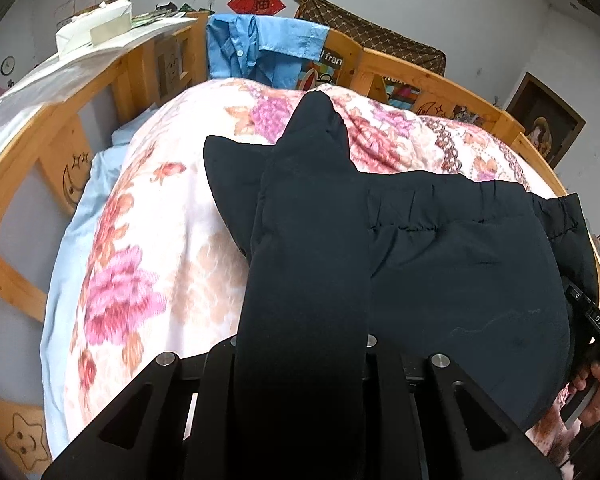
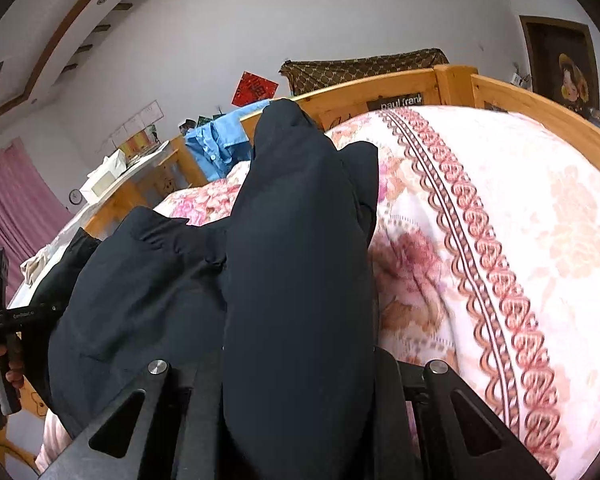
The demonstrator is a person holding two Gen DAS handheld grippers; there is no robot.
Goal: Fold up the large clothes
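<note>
A dark navy garment with a gathered elastic band lies across a floral quilt on a bed. A lifted fold of it drapes over my left gripper and hides both fingers; the gripper is shut on the cloth. In the right wrist view another raised fold of the garment covers my right gripper the same way, shut on the cloth. The rest of the garment hangs to the left between the two grips. Each view shows the other gripper's handle in a person's hand.
A wooden bed rail runs around the quilt. A light blue shirt hangs over the rail at the far end, and a brown patterned cloth lies beyond it. A white box sits on a shelf at the left. Pink curtains hang at the far left.
</note>
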